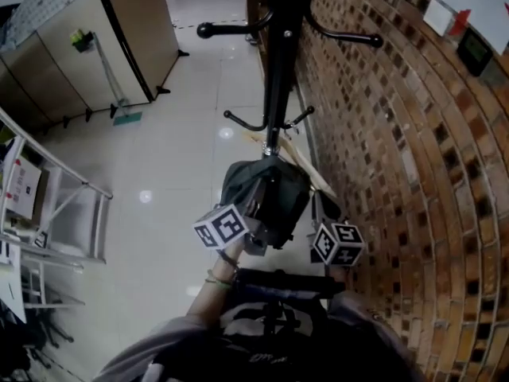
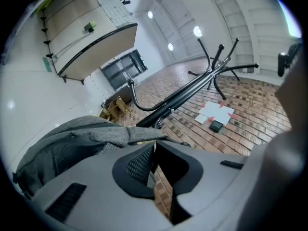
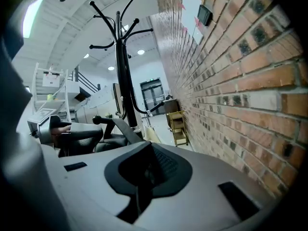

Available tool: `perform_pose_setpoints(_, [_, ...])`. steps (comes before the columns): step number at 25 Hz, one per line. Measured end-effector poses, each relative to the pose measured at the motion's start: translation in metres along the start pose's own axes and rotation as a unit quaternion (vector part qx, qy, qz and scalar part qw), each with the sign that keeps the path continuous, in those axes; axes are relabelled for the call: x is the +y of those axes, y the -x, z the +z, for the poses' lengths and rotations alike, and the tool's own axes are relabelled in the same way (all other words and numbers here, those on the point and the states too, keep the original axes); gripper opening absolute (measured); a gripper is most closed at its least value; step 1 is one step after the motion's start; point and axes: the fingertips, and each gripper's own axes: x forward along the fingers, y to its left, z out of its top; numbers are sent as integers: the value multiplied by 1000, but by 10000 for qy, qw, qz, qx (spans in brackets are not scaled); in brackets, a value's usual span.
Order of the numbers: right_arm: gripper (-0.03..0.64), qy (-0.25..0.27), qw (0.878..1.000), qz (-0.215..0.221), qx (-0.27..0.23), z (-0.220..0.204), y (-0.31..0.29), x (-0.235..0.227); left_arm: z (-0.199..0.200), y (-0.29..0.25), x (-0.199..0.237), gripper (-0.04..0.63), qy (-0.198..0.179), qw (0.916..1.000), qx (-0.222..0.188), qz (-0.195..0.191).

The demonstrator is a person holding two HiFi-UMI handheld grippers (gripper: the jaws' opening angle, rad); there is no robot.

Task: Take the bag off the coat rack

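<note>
The bag [image 1: 266,196] hangs against the pole of the rack [image 1: 277,70], low down, just under the pole's lower ring of hooks. Its own top hides what it hangs from. It looks like a soft, dark cloth bag, slumped and creased, so it is probably light and limp. I judge it will sag and swing when lifted, but the cloth should not slip much. The best hold seems to be a strap or loop at its top, close to the pole, raised clear of the hook rather than tugged by the loose body. The left gripper [image 2: 154,150] is left of the pole at the bag's side, its jaws closed to a slit on a grey fold at their tips. The right gripper [image 3: 143,170] is right of the pole, by the wall [image 1: 398,181], with its jaws together and nothing in them.
</note>
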Motion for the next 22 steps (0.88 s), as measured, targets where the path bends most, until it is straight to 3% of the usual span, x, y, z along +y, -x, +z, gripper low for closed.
perform_pose_setpoints(4, [9, 76, 9995, 307, 86, 6, -10, -14, 1, -5, -2, 12, 429, 9982, -405, 48])
perform_pose_setpoints(8, [9, 180, 9978, 613, 167, 7, -18, -9, 8, 1, 4, 12, 1058, 9904, -884, -31])
perform_pose_setpoints(12, [9, 242, 9947, 977, 194, 7, -26, 1, 15, 3, -1, 69, 1736, 9766, -1215, -375])
perform_pose_setpoints(16, [9, 243, 9928, 1156, 184, 9, -30, 0, 17, 0, 3, 114, 2332, 9605, -1444, -467])
perform_pose_setpoints(22, [9, 205, 9911, 1301, 209, 9, -33, 6, 17, -6, 14, 114, 2542, 9551, -1477, -367])
